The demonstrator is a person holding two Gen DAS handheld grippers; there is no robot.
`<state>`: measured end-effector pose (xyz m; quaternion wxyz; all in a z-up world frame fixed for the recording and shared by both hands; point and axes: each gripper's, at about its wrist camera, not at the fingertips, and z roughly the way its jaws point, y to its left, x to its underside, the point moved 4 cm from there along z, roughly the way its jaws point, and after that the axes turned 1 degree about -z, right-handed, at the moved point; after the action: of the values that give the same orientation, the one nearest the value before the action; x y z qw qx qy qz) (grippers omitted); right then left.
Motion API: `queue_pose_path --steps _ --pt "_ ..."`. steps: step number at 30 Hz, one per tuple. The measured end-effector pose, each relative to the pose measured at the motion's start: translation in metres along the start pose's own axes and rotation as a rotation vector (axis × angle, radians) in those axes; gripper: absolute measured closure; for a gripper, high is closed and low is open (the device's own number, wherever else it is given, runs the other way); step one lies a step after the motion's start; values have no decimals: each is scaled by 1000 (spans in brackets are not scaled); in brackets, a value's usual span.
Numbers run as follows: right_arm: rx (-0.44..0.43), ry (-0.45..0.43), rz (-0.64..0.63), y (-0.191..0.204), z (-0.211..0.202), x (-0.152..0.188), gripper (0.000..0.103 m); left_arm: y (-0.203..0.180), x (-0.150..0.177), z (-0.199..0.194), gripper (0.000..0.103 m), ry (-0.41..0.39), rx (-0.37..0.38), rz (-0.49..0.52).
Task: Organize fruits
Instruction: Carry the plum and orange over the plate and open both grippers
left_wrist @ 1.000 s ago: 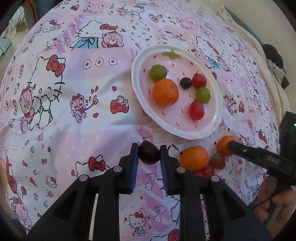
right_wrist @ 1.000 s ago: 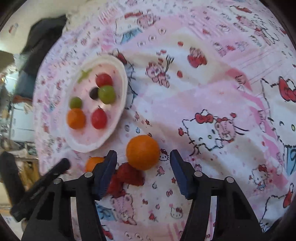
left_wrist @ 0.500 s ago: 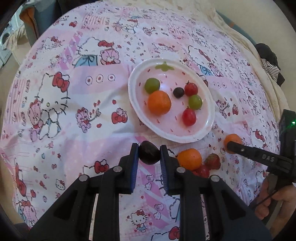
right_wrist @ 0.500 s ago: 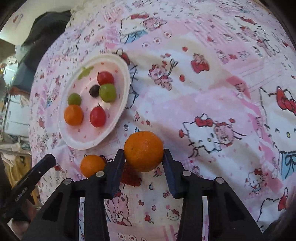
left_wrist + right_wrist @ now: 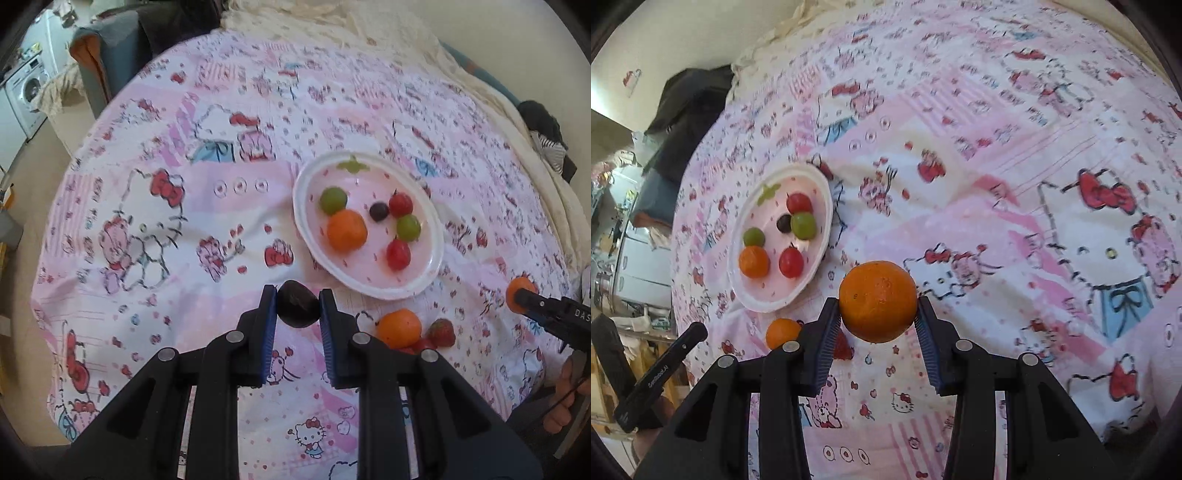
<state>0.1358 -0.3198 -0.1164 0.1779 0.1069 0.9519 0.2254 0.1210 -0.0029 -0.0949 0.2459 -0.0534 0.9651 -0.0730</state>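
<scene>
My left gripper [image 5: 297, 310] is shut on a dark plum [image 5: 297, 309] and holds it above the cloth, near the front-left of the white plate [image 5: 432, 275]. The plate holds a small orange [image 5: 346, 230], two green grapes, two red cherry tomatoes and a dark grape. My right gripper [image 5: 877, 314] is shut on a large orange [image 5: 877, 301], lifted above the cloth, right of the plate [image 5: 816, 184]. A small orange [image 5: 399, 328] and a strawberry [image 5: 441, 332] lie on the cloth below the plate.
The table is covered with a pink Hello Kitty cloth [image 5: 184, 206]. A dark chair back [image 5: 110, 55] and a washing machine [image 5: 26, 85] stand beyond the far left edge. Dark clothing [image 5: 690, 107] lies past the far edge in the right wrist view.
Both grippers have risen away from the cloth. My right gripper closed on the large orange and lifted it off the cloth. My left gripper kept hold of the plum.
</scene>
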Motion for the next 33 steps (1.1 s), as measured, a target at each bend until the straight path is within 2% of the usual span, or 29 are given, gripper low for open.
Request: queue_pose_path --steps 9,14,19,25,33 --pt "-174 -149 -42 35 -37 -18 60 -31 -24 -44 84 -139 20 114" --pt "-252 -167 -70 56 -37 -27 60 -34 -42 -48 84 -160 21 126" --pt "-281 -130 -95 73 -19 -41 60 -37 -58 -31 84 -145 21 131" --pt "-266 -65 -141 94 11 -51 60 -48 -78 0 84 -115 32 141" --pt "-214 49 -128 88 61 -60 60 -55 -92 54 84 -31 67 125"
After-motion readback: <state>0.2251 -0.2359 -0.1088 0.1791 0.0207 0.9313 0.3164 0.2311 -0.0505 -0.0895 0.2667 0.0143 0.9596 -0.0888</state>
